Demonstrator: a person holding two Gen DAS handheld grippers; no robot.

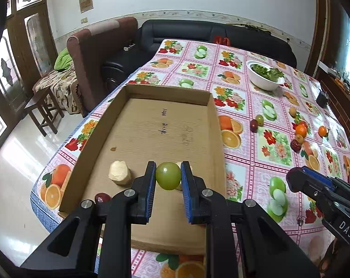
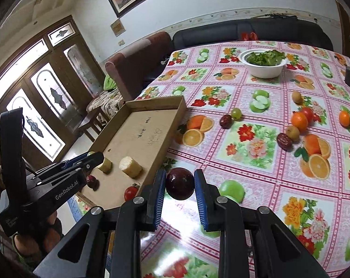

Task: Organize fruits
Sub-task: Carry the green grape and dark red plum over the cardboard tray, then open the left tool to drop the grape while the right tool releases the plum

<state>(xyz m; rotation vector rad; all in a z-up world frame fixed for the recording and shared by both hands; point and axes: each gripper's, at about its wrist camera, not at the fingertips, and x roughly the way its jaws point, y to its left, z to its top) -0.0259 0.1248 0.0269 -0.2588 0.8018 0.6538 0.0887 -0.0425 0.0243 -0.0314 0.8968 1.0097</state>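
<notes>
Trays (image 1: pixel 151 125): one; corn pieces (image 2: pixel 130 167): two.

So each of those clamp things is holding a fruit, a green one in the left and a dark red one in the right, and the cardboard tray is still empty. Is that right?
Not quite: the cardboard tray is not empty. The right wrist view shows two pale cut chunks, a small dark red fruit and a small tomato in it. The rest holds: the left gripper grips a green fruit, the right gripper a dark red fruit.

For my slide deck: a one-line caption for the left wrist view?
Left gripper holds a green fruit over the cardboard tray, with more fruit waiting on the tablecloth.
</notes>
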